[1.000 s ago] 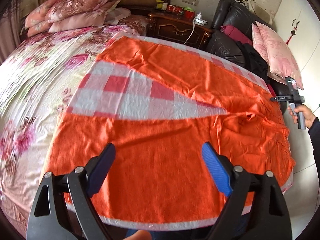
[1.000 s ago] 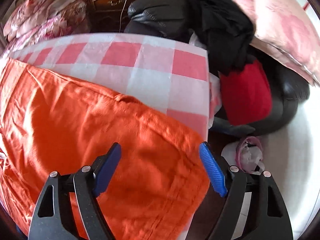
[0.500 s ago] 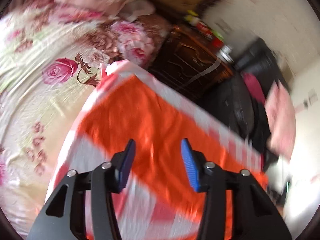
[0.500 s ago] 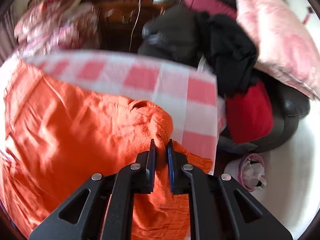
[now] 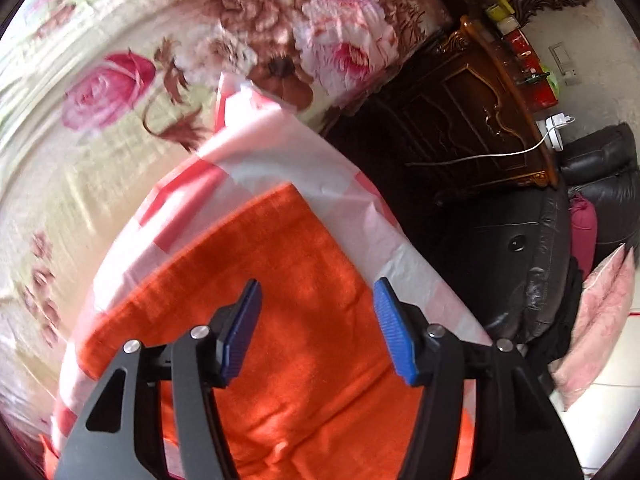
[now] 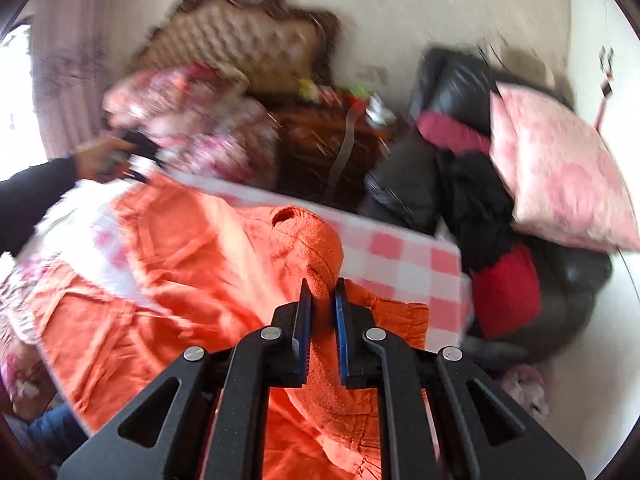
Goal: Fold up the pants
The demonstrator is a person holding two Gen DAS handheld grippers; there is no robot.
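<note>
On checked cloth (image 6: pixel 404 260) | right gripper (image 6: pixel 320 292) jaws pinching orange pants (image 6: pixel 192 248) | left gripper (image 5: pixel 316 304) jaws opening, unpinched | writing: unreadable

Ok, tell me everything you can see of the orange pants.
The orange pants are soft, creased cloth spread over a pink-and-white checked sheet on the bed. The right gripper is shut on a bunched fold, lifting it into a hump. The left gripper, jaws opening, hovers over a flat leg end without gripping it.

A dark carved nightstand (image 5: pixel 472 120) is being seen at two o'clock against a pale wall (image 6: pixel 400 8), a black leather sofa (image 5: pixel 532 248) at three, and a floral bedspread (image 5: pixel 100 92) is being lit by daylight at ten.
</note>
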